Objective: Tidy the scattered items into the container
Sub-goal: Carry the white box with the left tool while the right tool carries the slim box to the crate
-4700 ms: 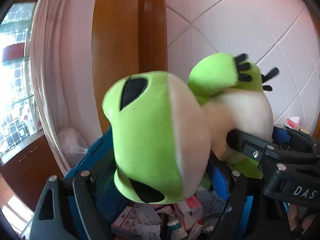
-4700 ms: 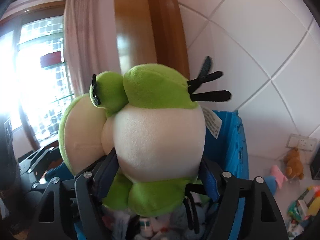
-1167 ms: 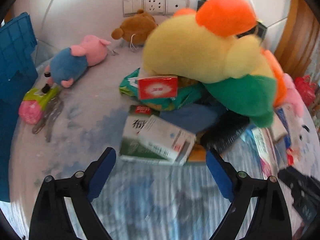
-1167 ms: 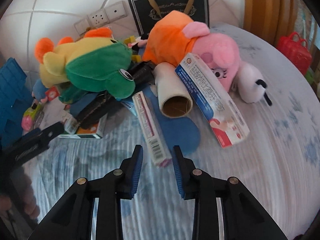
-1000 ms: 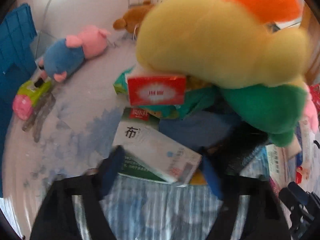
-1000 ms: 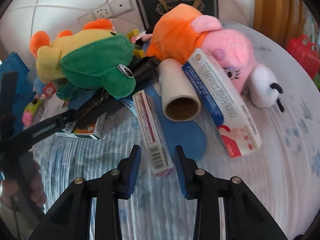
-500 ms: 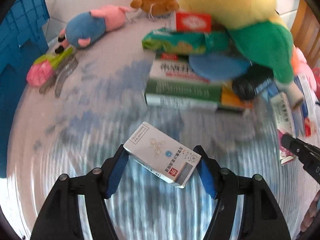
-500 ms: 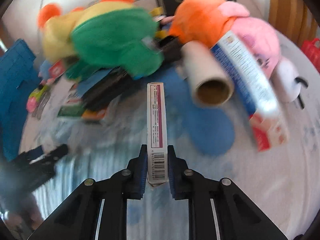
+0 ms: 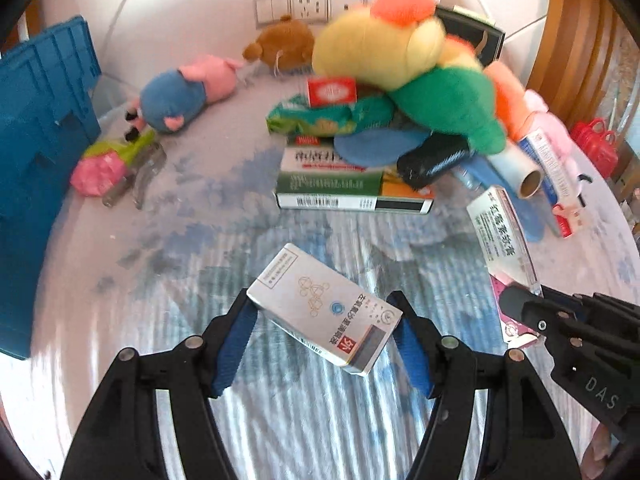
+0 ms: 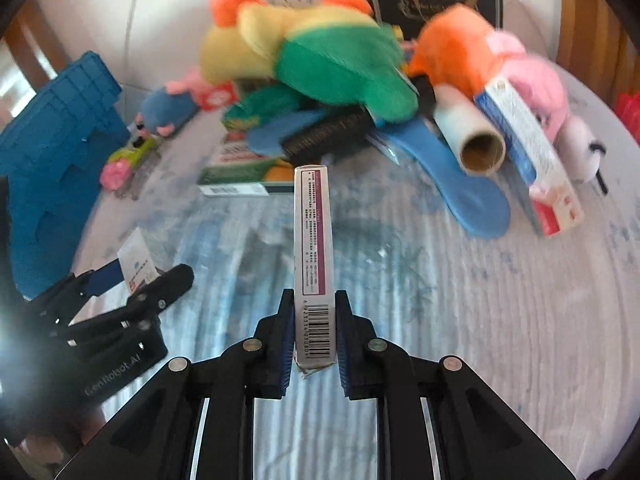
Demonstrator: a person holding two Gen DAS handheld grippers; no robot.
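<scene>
My left gripper is shut on a white medicine box, held crosswise above the bedspread. My right gripper is shut on a long narrow white-and-magenta box, which stands on edge between the pads. The same narrow box and the right gripper's black fingers show at the right of the left wrist view. The left gripper with its white box appears at the left of the right wrist view. A blue crate stands at the left edge; it is also the blue crate in the right wrist view.
A pile lies at the back: a yellow-green plush, an orange-pink plush, a green-white carton, a cardboard roll, a blue insole, a toothpaste box. A blue-pink plush and a brown plush lie near the wall.
Both grippers closed on boxes from the pile and drew back from it, lifting a little. The right jaws went from open around the narrow box to shut on it.
</scene>
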